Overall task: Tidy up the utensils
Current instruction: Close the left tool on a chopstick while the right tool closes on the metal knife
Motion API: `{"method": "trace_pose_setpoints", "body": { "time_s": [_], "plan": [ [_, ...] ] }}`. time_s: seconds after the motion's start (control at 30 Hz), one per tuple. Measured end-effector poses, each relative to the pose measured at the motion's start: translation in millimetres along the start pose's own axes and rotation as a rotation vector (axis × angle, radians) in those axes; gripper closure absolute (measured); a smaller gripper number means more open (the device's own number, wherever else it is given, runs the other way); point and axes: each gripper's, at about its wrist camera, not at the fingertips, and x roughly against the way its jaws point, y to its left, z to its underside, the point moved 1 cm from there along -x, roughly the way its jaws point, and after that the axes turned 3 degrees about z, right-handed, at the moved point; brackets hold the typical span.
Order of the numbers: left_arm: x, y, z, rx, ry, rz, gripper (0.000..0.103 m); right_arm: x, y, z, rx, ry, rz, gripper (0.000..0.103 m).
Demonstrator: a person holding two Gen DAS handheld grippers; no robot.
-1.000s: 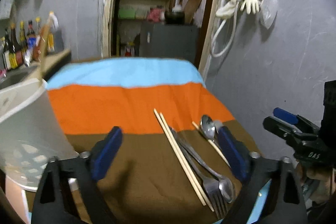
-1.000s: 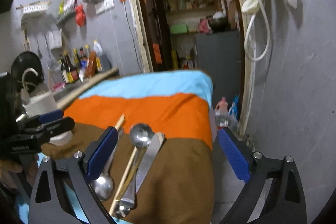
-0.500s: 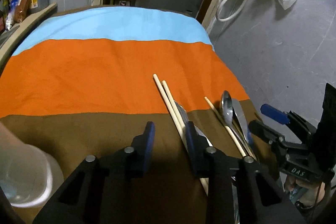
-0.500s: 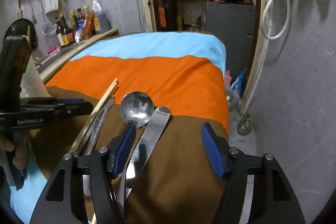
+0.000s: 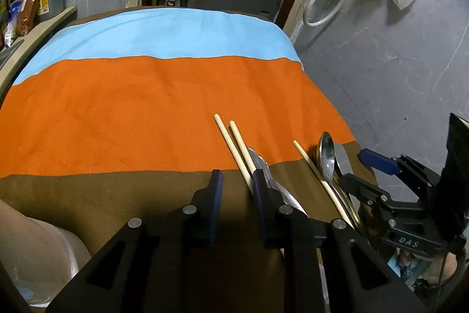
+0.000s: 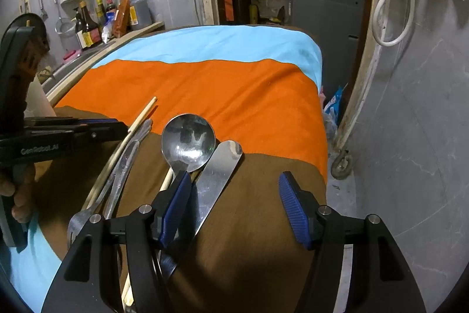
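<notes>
Quick look at where this is: over at 8 o'clock in the left view a pale container [image 5: 44, 248] now only peeks in at the edge, blurry, whereas a second ago it filled more of that side, so both hands have dropped in toward the utensils on the striped cloth [image 5: 146, 107] covering the tabletop. The left claw [image 5: 236, 181] was spread wide a second ago and is now pinched down to a narrow gap, still closing, but there's only brown cloth between the pads. The pair of chopsticks [image 5: 234, 143] sits just outside its right finger, at about 6 o'clock from centre, lying over a fork handle [image 5: 263, 166], so I'd say that squeeze is catching nothing yet. Further right at 4 o'clock there's a lone chopstick [image 5: 310, 163], then the spoon [image 6: 189, 143] and, right beside it, the table knife [image 6: 219, 175]. The right claw [image 6: 234, 181] has also narrowed from wide to about half open. The knife lies between its fingers, close to the left pad, with the right pad well clear, so nothing's gripped. My read: sorting hasn't really begun, everything's still in one heap at the near right of the cloth.
</notes>
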Motion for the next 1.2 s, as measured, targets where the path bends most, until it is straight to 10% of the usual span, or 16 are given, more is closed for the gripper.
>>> {"method": "trace_pose_setpoints", "body": {
  "time_s": [0.3,0.47,1.2],
  "plan": [
    [-14.0,-7.5,-13.0,-0.033,0.029,-0.012,0.086,-5.1,-3.6,-2.8,-0.027,0.021,-0.041,0.047],
    [-14.6,-3.6,-10.8,-0.026,0.021,-0.013,0.094,-5.4,-0.3,-0.6,-0.002,0.03,-0.037,0.067],
    [-26.5,-10.2,-19.5,-0.058,0.044,-0.037,0.096,-12.6,4.3,-6.4,0.018,0.056,-0.009,0.065]
  ]
}}
